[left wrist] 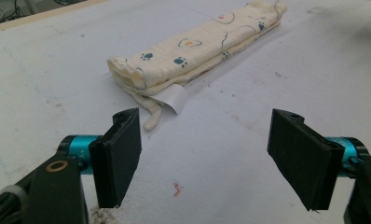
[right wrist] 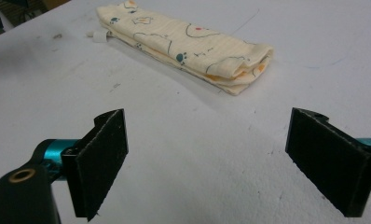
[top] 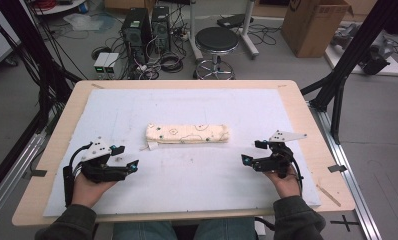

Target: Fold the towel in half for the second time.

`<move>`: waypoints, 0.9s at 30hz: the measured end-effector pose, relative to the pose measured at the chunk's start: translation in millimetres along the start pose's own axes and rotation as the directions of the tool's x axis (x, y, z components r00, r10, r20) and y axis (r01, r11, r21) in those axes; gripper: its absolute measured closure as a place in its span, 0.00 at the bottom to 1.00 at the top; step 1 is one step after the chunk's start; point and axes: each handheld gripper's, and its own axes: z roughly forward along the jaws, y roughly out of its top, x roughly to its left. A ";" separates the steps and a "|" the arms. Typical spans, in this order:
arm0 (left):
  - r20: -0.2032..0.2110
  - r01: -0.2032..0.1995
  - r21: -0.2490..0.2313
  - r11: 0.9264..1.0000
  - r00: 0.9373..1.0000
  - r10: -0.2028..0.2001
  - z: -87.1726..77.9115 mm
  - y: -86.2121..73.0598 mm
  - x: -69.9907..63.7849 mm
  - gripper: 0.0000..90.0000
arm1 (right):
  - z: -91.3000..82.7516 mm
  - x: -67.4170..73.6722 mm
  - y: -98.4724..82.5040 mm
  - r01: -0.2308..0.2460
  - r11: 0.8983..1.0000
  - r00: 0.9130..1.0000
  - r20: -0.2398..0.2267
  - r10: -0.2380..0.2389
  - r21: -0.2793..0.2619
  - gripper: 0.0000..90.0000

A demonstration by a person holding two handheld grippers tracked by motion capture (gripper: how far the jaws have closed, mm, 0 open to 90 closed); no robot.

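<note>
Left claw (top: 125, 157) and right claw (top: 252, 151) gape wide, empty, flanking the folded cloth (top: 188, 133) untouched between them.

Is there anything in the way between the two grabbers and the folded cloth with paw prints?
Nothing visible. Only bare white mat lies between the folded cloth and the open left gripper and right gripper.

Cream printed cloth (top: 188, 133) folded into long narrow bundle, flat mid-table, white tag at left end.
</note>
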 end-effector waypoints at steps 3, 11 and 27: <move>0.001 0.002 -0.003 1.000 1.000 -0.002 -3.2 -2.7 -1.7 0.29 | -2.6 1.3 -2.1 0.012 1.000 1.000 0.003 -0.012 -0.006 0.14; -0.006 -0.016 0.007 1.000 1.000 0.016 -11.5 -8.3 -8.0 0.29 | -10.3 3.1 -9.9 0.022 1.000 1.000 0.012 -0.022 0.000 0.14; -0.008 0.011 0.050 0.999 1.000 -0.011 -12.0 -21.0 -8.5 0.29 | -16.4 4.6 -22.8 0.025 1.000 0.999 0.021 -0.025 0.014 0.14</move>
